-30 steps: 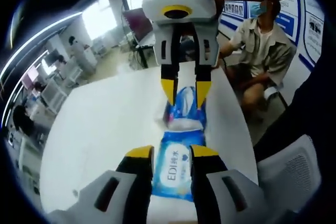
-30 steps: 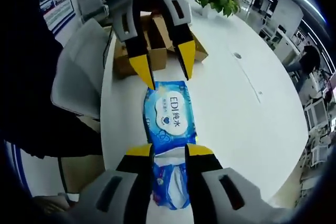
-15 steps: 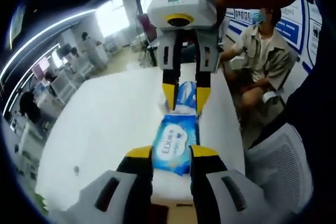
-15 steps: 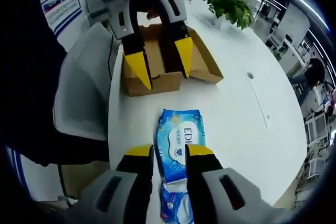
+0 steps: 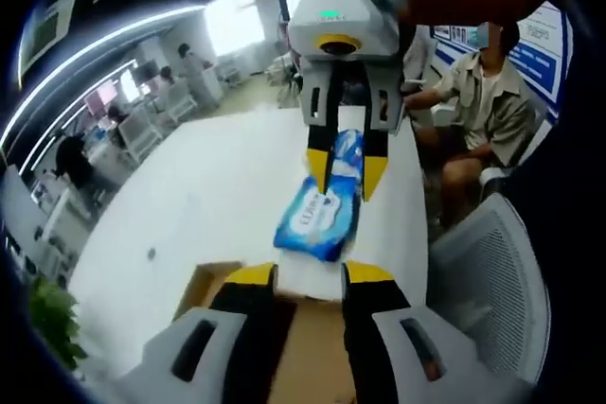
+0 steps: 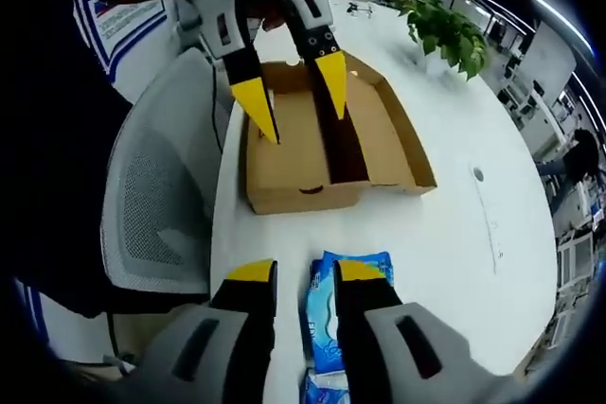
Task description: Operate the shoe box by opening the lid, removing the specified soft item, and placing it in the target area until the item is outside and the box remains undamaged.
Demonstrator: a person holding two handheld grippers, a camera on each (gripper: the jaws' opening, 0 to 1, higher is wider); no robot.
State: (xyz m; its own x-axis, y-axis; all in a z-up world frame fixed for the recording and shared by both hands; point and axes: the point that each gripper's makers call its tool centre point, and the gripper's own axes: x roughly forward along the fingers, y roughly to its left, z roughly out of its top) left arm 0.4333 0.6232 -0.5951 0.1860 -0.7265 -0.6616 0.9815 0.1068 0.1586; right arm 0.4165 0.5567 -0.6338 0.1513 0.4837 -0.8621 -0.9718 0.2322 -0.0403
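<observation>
The white table [image 6: 454, 234] carries everything, and the biggest change on it is in what the cameras take in: both claws have drawn back from the wipes. In the right gripper view the open cardboard shoe box [image 6: 284, 163], lid folded flat beside the tray, has come fully into sight where half a second ago only part of it showed. A grey mesh chair [image 6: 156, 205] stands at the table edge, and a potted plant [image 6: 445, 30] sits well beyond the box.

The blue pack of wet wipes [image 5: 317, 215] lies flat on the table just outside the box, with a second blue packet [image 5: 348, 153] touching its far end. Neither is lifted.

The left claw [image 5: 311, 276], which straddled the pack a second ago, now hangs over the box's edge, jaws apart and empty. The right claw [image 6: 305, 272] has slid back along the pack so only its near end lies between the spread jaws, with no grip evident.

My judgement: the item is out and released, the box looks unharmed, and the task is essentially complete.
</observation>
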